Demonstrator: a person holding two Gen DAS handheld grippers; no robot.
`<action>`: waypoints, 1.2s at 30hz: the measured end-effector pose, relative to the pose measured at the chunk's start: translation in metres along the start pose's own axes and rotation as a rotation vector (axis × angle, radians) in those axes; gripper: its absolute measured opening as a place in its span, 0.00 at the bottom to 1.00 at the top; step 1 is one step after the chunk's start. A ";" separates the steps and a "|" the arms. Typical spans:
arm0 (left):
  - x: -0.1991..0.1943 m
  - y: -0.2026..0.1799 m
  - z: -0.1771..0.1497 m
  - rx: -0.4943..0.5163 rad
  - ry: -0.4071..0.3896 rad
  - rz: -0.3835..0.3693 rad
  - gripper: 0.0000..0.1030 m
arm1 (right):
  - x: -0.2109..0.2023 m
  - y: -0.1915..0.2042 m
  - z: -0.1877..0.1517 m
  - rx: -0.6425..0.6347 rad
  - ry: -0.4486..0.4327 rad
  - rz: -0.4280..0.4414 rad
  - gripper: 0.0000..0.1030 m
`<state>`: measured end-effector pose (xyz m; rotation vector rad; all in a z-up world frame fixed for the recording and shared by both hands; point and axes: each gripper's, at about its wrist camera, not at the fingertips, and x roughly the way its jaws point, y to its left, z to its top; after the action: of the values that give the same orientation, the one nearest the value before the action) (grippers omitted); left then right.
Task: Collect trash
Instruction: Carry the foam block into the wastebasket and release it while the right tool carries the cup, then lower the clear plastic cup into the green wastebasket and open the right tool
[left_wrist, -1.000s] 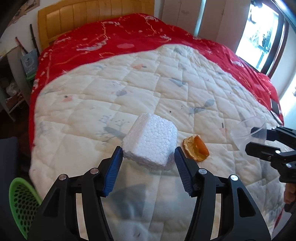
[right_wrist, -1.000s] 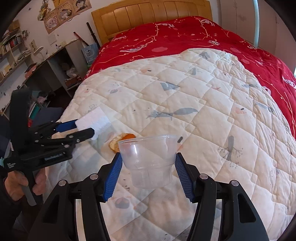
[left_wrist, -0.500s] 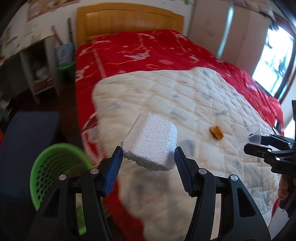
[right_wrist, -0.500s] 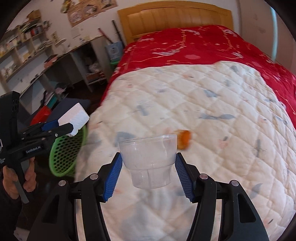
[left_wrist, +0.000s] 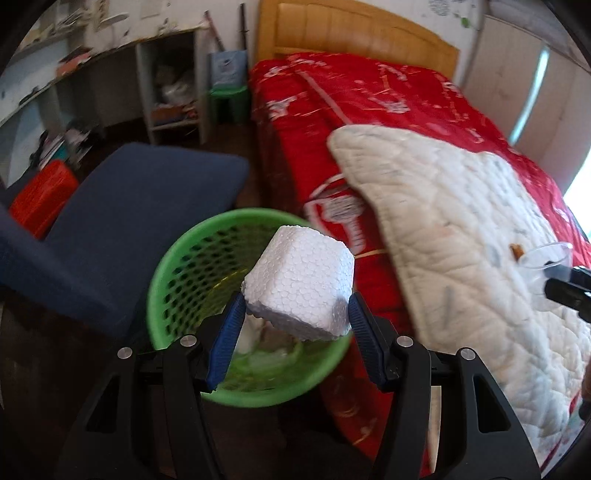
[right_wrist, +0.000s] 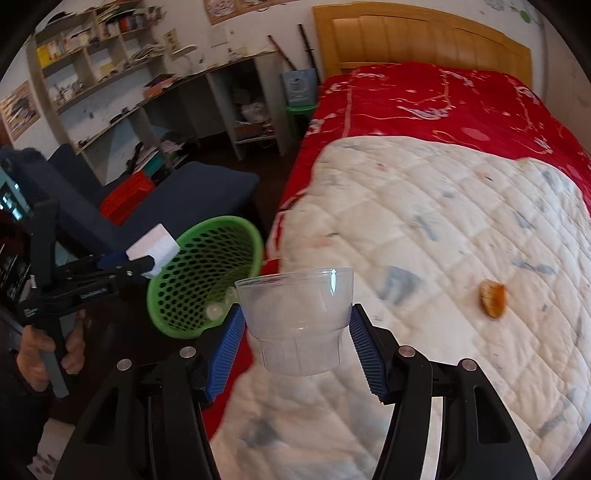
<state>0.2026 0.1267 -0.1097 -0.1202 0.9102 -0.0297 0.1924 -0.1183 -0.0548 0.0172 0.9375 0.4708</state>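
My left gripper (left_wrist: 295, 325) is shut on a white foam block (left_wrist: 299, 280) and holds it above the green mesh basket (left_wrist: 177, 266) on the floor beside the bed. In the right wrist view the left gripper (right_wrist: 147, 264) holds the foam block (right_wrist: 153, 249) at the basket's (right_wrist: 207, 280) near rim. My right gripper (right_wrist: 297, 347) is shut on a clear plastic cup (right_wrist: 299, 321) over the bed's edge; the cup also shows in the left wrist view (left_wrist: 543, 258). An orange peel (right_wrist: 493, 293) lies on the white quilt (right_wrist: 443, 229).
A blue chair (left_wrist: 122, 221) stands left of the basket, with a red crate (left_wrist: 40, 199) behind it. Shelves and a desk (right_wrist: 147, 92) line the far wall. The red bedspread (left_wrist: 369, 110) hangs down the bed's side. Pale trash lies in the basket's bottom.
Both grippers swung left off the bed toward the floor. The foam block went from over the quilt to over the green basket. The cup moved toward the bed's left edge.
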 end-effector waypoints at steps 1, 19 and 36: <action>0.002 0.005 -0.001 -0.002 0.004 0.012 0.55 | 0.003 0.005 0.002 -0.005 0.002 0.006 0.55; 0.038 0.060 -0.017 -0.099 0.098 0.070 0.58 | 0.041 0.052 0.023 -0.041 0.037 0.068 0.55; 0.020 0.077 -0.034 -0.130 0.082 0.101 0.65 | 0.075 0.085 0.033 -0.071 0.069 0.126 0.55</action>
<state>0.1858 0.1982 -0.1554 -0.1947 0.9992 0.1196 0.2227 -0.0062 -0.0745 -0.0047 0.9909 0.6245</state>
